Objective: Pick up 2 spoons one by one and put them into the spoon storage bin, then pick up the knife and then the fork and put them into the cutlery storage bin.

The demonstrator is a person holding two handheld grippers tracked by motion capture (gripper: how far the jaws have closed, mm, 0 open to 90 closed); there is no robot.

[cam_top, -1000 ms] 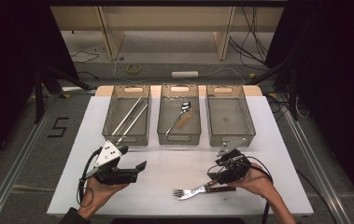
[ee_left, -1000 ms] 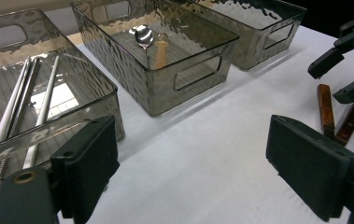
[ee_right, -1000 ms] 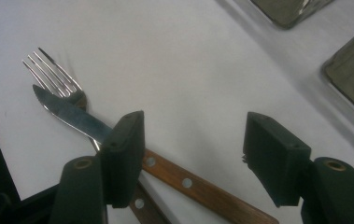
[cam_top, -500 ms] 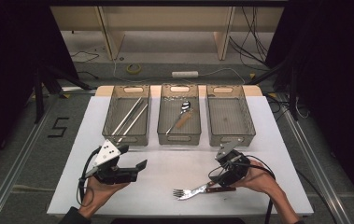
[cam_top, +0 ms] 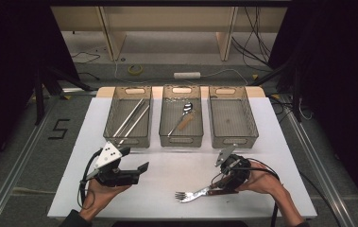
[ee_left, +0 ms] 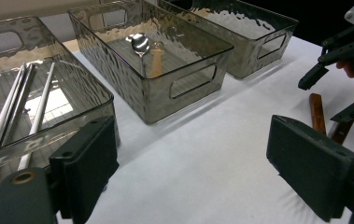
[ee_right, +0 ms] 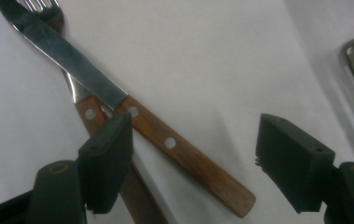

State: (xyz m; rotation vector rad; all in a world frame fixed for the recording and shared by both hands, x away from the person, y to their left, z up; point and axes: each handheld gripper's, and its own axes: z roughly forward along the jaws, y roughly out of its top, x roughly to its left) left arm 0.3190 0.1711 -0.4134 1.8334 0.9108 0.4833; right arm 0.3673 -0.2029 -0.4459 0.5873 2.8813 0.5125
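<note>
Sorting cutlery into bins: a knife and a fork left on the table.

The right gripper (cam_top: 220, 182) stands wide over a wooden-handled knife (ee_right: 165, 140) crossed on a fork (cam_top: 191, 194) at the lower middle of the high view; its jaws have just been opening, pressing on nothing. The left gripper (cam_top: 136, 172), lower left, is wide and empty. Rods (cam_top: 130, 118) lie in the left bin (cam_top: 115, 106), a spoon (cam_top: 182, 117) in the middle bin (cam_top: 164, 109); the right bin (cam_top: 250, 118) looks empty. White table (cam_top: 167, 165), grey floor, dark curtains at the sides.

Knife (ee_right: 118, 100) across fork (cam_top: 193, 193), before three bins (cam_top: 180, 142) on table (cam_top: 167, 170)
</note>
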